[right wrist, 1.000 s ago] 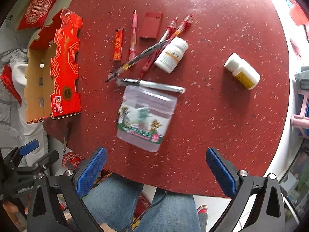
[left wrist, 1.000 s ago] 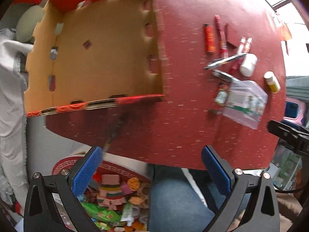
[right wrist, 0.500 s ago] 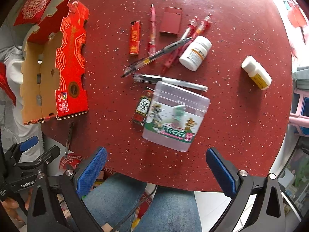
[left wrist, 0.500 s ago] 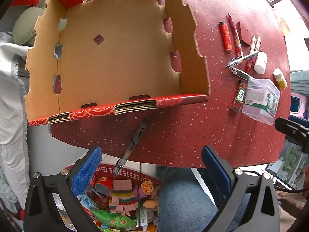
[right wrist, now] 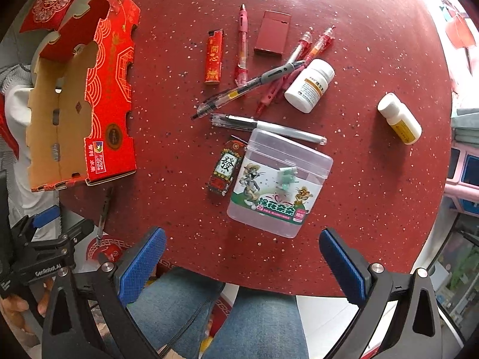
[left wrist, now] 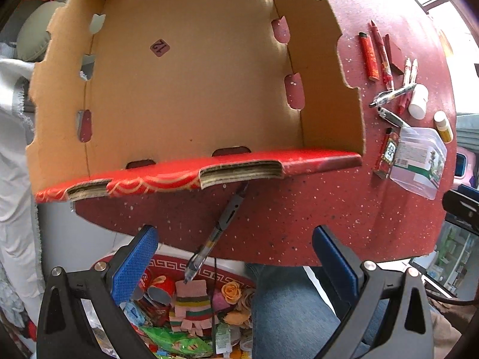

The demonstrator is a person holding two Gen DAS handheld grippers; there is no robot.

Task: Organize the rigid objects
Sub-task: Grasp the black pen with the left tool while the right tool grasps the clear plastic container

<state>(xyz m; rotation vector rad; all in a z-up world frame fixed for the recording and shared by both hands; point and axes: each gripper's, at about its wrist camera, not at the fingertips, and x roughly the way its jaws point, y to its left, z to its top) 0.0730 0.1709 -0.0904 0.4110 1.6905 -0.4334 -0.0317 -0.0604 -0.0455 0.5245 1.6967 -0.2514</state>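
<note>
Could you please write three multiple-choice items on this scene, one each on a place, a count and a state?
1. Where does the dark pen lie?
A. inside the box
B. half over the table's near edge
C. on the plastic tub

2. How many white bottles stand or lie on the table?
A. one
B. two
C. four

3. How is the cardboard box?
A. empty
B. full of pens
C. closed

Answers:
1 B: its tip juts past the edge, in front of the box.
2 B: a larger bottle and a smaller bottle.
3 A: only its bare floor shows.
</note>
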